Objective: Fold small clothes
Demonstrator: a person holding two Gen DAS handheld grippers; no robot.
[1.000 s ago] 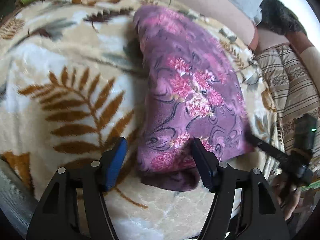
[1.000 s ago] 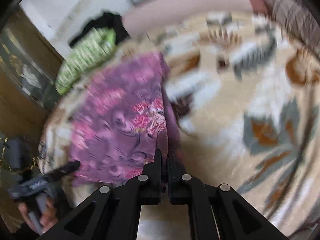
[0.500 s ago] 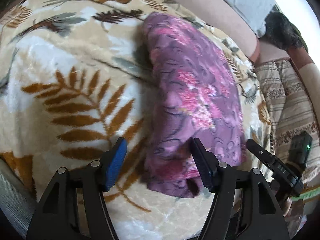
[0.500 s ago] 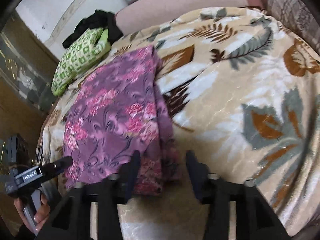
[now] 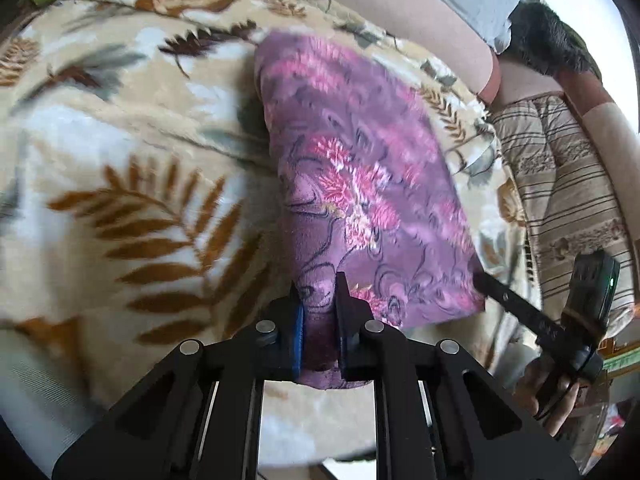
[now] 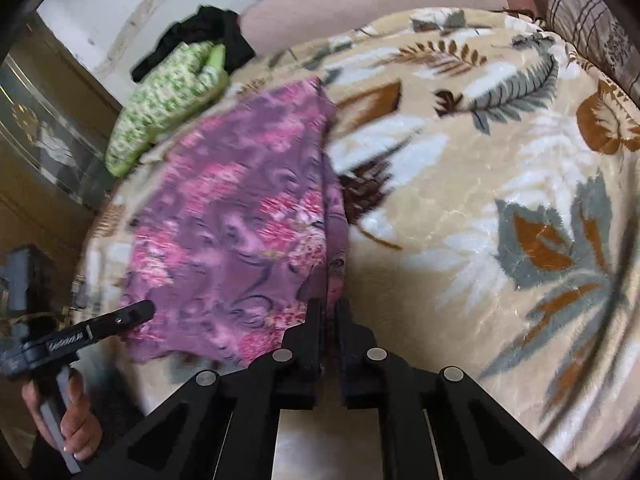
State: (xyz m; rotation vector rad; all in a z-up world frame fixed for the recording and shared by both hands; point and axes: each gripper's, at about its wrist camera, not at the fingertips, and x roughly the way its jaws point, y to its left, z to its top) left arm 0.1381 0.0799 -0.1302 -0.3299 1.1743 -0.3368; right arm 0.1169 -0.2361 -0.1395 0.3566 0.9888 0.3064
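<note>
A purple garment with pink flowers (image 5: 360,184) lies folded lengthwise on a leaf-patterned blanket (image 5: 120,160). My left gripper (image 5: 318,292) is shut on the garment's near left corner. My right gripper (image 6: 329,312) is shut on its near right corner (image 6: 334,276). The garment also shows in the right wrist view (image 6: 240,232). Each gripper shows in the other's view: the right one at the garment's near right corner (image 5: 480,278), the left one at its near left corner (image 6: 146,310).
A green patterned cloth (image 6: 168,100) and a black cloth (image 6: 208,36) lie at the far end of the bed. A pink bolster (image 6: 380,4) runs along the back. A striped cushion (image 5: 568,184) lies to the right. A wooden cabinet (image 6: 36,140) stands on the left.
Both grippers were open half a second ago. Both have now closed on the garment's near corners. One second ago the right gripper was shut on the garment, then it opened.
</note>
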